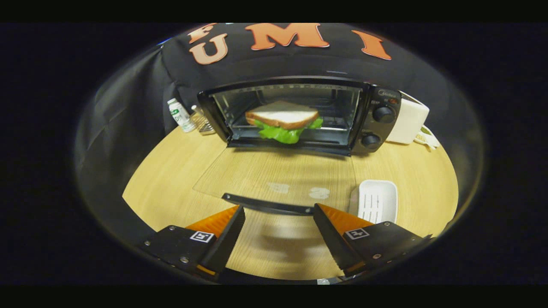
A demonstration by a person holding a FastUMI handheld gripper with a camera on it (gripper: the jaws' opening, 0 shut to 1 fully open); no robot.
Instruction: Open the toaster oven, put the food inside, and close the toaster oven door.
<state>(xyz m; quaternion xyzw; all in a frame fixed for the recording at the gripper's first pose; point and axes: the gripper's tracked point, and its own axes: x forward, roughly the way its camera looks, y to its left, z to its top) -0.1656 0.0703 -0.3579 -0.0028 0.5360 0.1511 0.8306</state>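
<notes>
A black toaster oven (376, 119) stands at the back of the wooden table with its glass door (274, 175) folded down flat toward me. Inside, on the rack, lies a sandwich (283, 120) of white bread with green lettuce hanging out. The door's dark handle (267, 204) runs just ahead of my fingertips, spanning the gap between them. My gripper (278, 210) is open, its two fingers wide apart with nothing between them, low over the table in front of the door.
A white ridged tray (377, 200) sits on the table just ahead of the right finger. A white box (409, 119) stands right of the oven. A small bottle (180, 114) and a wire rack (202, 121) stand to its left.
</notes>
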